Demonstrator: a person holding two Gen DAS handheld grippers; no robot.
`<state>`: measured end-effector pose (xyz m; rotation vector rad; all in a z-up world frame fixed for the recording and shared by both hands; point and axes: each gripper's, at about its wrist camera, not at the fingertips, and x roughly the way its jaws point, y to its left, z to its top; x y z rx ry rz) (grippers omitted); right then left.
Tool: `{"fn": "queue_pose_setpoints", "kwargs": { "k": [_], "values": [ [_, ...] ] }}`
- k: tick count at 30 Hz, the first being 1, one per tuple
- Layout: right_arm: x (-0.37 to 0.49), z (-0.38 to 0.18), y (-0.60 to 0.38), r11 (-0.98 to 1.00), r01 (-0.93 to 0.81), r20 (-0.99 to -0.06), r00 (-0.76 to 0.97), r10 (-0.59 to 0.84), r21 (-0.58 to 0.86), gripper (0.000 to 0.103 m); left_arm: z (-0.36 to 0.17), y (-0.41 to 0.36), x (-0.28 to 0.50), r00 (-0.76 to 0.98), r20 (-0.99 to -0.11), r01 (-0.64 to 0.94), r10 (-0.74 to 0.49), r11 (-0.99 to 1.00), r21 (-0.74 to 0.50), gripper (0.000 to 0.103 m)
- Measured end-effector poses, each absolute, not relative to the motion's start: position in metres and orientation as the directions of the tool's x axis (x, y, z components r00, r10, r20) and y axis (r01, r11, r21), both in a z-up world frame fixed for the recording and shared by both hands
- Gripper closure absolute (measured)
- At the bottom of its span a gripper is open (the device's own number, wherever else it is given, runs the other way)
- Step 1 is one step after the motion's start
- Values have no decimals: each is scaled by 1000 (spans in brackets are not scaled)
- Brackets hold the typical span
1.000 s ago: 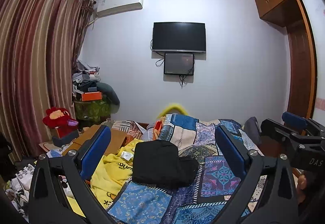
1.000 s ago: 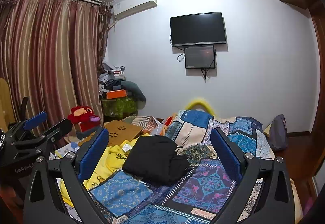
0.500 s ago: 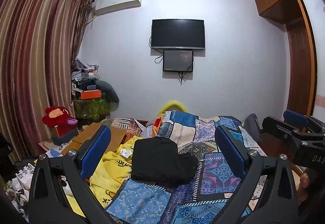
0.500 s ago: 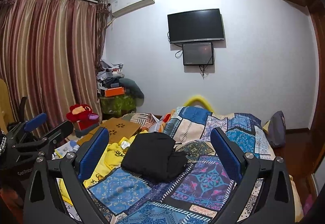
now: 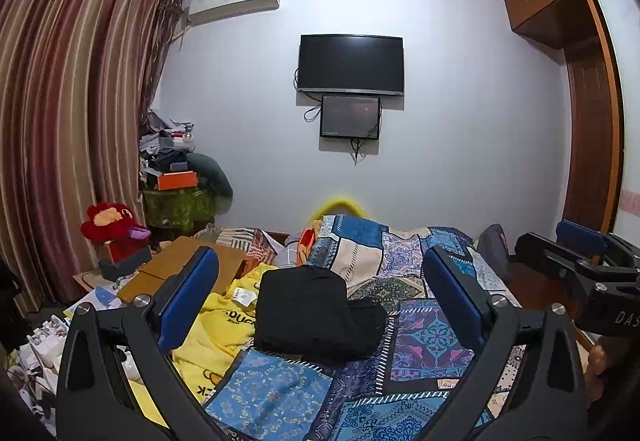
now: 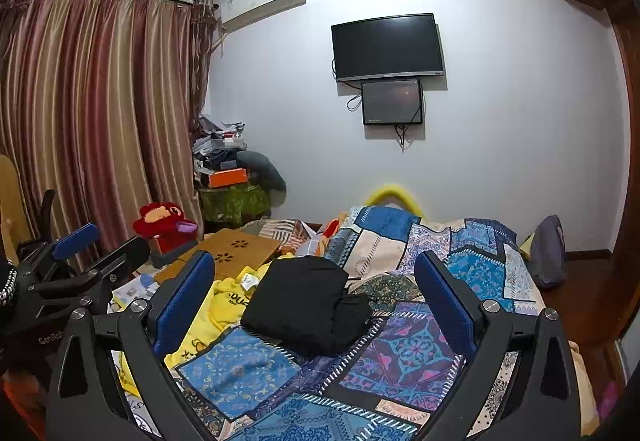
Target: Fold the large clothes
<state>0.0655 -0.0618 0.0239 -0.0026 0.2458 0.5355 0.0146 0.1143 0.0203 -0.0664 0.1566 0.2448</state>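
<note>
A black garment lies folded in a compact block on the patchwork bed cover; it also shows in the right wrist view. A yellow garment lies crumpled to its left, and shows in the right wrist view. My left gripper is open and empty, held above and short of the black garment. My right gripper is open and empty, likewise held back from it. Each gripper shows at the edge of the other's view.
A brown lap desk, a red plush toy and loose papers crowd the bed's left side. A pile of boxes and clothes stands by the curtain. A grey bag sits at the bed's right edge.
Both views have tilted slightly upward and drawn back a little; the black garment sits a bit lower in frame. Both grippers stay open and nothing on the bed has moved.
</note>
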Motion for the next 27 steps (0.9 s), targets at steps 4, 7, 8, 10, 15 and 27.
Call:
{"fn": "queue_pose_setpoints", "kwargs": {
  "k": [4, 7, 8, 10, 15, 27],
  "values": [
    [65, 24, -62, 861, -505, -235, 831, 504, 60, 4, 20, 115, 14, 959, -161, -243, 233, 969, -51, 0],
    [65, 24, -62, 860, -507, -238, 830, 505, 59, 4, 21, 115, 14, 959, -161, -243, 232, 969, -53, 0],
    [65, 24, -62, 860, -506, -238, 830, 505, 59, 4, 21, 116, 14, 960, -161, -242, 230, 969, -56, 0],
    [65, 24, -62, 860, -506, -238, 830, 505, 59, 4, 22, 116, 14, 961, -163, -234, 222, 970, -62, 0],
    [66, 24, -62, 860, -506, -239, 829, 505, 60, 4, 22, 117, 16, 963, -171, -221, 207, 973, -70, 0],
    [69, 22, -63, 867, -494, -241, 835, 494, 67, 4, 22, 120, 18, 964, -190, -207, 186, 973, -97, 0]
  ]
}}
